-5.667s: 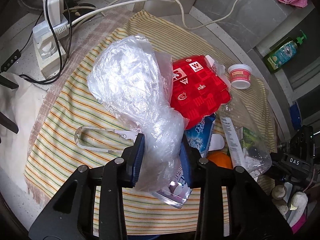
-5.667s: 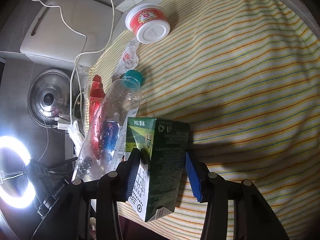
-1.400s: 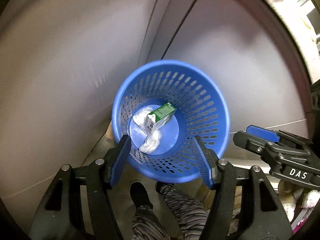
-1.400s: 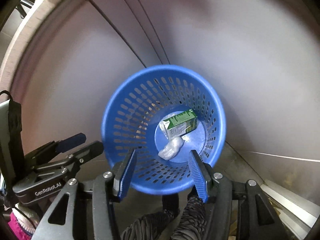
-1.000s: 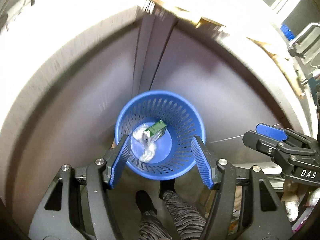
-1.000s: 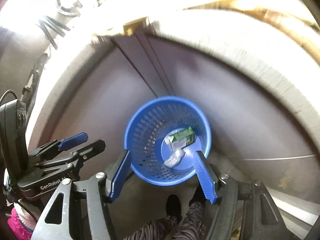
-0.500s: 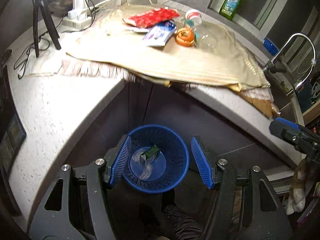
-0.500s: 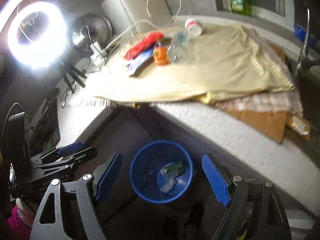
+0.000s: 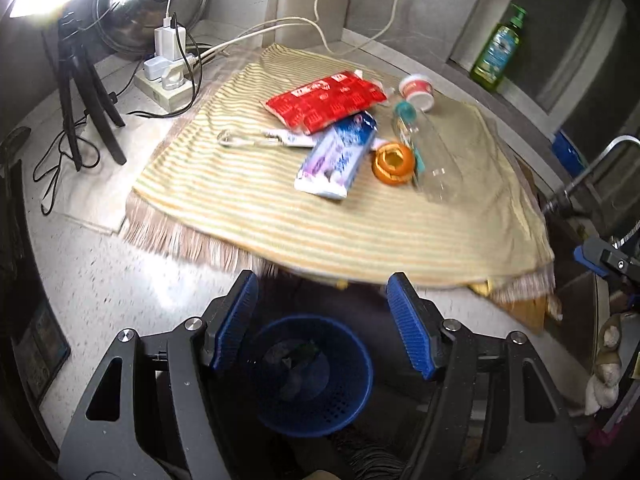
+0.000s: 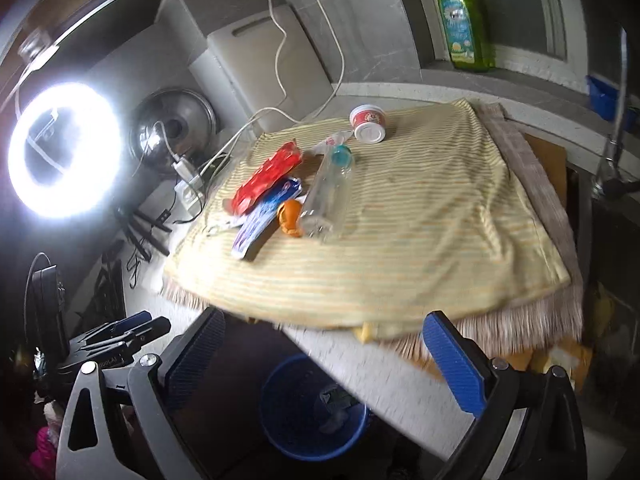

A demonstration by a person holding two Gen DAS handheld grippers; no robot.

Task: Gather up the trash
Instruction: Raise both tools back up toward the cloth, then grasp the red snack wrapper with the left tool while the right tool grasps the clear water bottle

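blue perforated plastic waste basket [image 9: 312, 376] stands on the dark floor below the counter edge, with a green carton and crumpled clear plastic lying dimly at its bottom; the left gripper [image 9: 322, 322] hangs above it, jaws spread with nothing between them, having just opened a little further; the right gripper [image 10: 324, 358] is spread very wide and empty too, its jaws having just been opening; up on the yellow striped cloth [image 9: 248, 196] lie a red snack packet [image 9: 324, 98], a blue-and-white wrapper [image 9: 338, 156] partly under it, an orange peel [image 9: 392, 164] touching a clear plastic bottle [image 9: 434, 162] on its side, and a small red-and-white cup [image 9: 416, 92] just beyond the bottle's cap.
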